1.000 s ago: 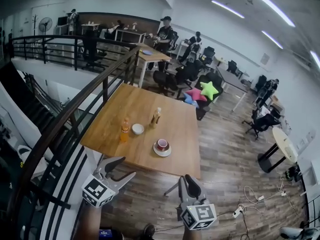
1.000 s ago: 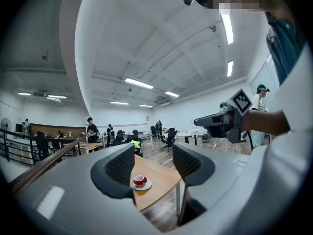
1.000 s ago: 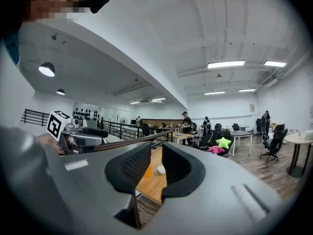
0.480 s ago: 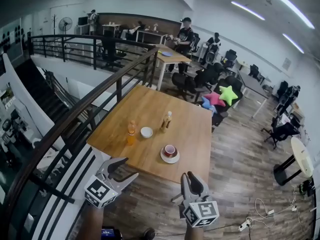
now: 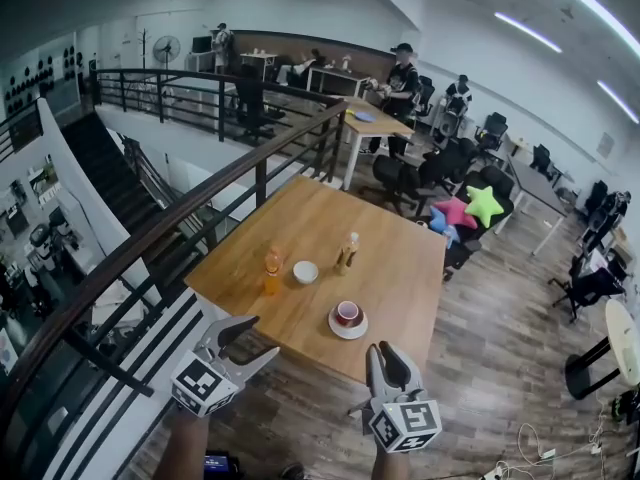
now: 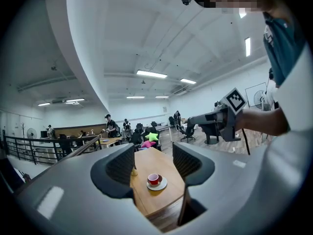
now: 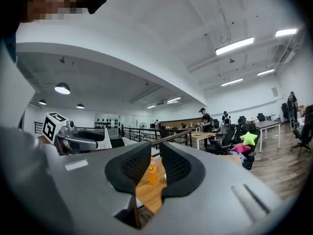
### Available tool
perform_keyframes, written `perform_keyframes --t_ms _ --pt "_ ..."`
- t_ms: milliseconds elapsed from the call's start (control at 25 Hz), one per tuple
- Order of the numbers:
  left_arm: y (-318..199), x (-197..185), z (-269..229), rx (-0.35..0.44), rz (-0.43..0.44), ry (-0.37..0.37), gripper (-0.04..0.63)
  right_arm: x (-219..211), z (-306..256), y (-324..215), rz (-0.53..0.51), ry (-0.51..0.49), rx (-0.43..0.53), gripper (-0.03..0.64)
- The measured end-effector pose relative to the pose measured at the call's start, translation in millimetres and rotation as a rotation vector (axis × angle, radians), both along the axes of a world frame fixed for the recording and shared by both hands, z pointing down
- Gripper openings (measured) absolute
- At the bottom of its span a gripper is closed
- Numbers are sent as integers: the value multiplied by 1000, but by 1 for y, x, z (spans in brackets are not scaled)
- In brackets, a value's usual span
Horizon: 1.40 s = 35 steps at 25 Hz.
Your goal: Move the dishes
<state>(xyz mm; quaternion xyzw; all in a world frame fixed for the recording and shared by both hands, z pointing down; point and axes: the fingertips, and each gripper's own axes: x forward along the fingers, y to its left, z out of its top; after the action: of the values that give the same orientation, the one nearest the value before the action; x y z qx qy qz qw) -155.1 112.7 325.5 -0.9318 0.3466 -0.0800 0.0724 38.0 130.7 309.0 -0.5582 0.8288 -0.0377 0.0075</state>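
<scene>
Largest in the head view: a wooden tabletop (image 5: pixel 400 268) beside a dark curved railing (image 5: pixel 190 203), with a staircase (image 5: pixel 110 168) below at left. Behind the tabletop, black office chairs (image 5: pixel 410 178), a green star cushion (image 5: pixel 484 206), and people (image 5: pixel 402 73) at a farther desk.

On the tabletop, well apart from both grippers: a red cup (image 5: pixel 348 312) on a white saucer (image 5: pixel 348 328) nearest the front edge. Farther back, in a row, an orange bottle (image 5: pixel 272 270), a white bowl (image 5: pixel 305 271) and a paler bottle (image 5: pixel 347 253). Bottle labels too small to read.

Off the near edge, the left gripper (image 5: pixel 258 336), jaws spread wide and empty; framed far off in its own view, red cup and white saucer. Beside it the right gripper (image 5: pixel 386 356), jaws parted by a narrower gap, empty; through that gap, only the orange bottle.

For print, just black-and-white square markers on each cube.
</scene>
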Motion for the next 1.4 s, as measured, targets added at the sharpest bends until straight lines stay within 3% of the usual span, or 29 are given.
perform_keyframes --t_ms 400,680,1400 --pt "-5 26 2 8 -58 -43 244 27 8 -22 -62 -37 6 54" --pt "-17 51 10 -12 -24 -56 244 47 19 -30 -41 -49 -20 54" --pt "-137 138 8 -18 291 6 244 109 10 -87 254 -2 -38 54"
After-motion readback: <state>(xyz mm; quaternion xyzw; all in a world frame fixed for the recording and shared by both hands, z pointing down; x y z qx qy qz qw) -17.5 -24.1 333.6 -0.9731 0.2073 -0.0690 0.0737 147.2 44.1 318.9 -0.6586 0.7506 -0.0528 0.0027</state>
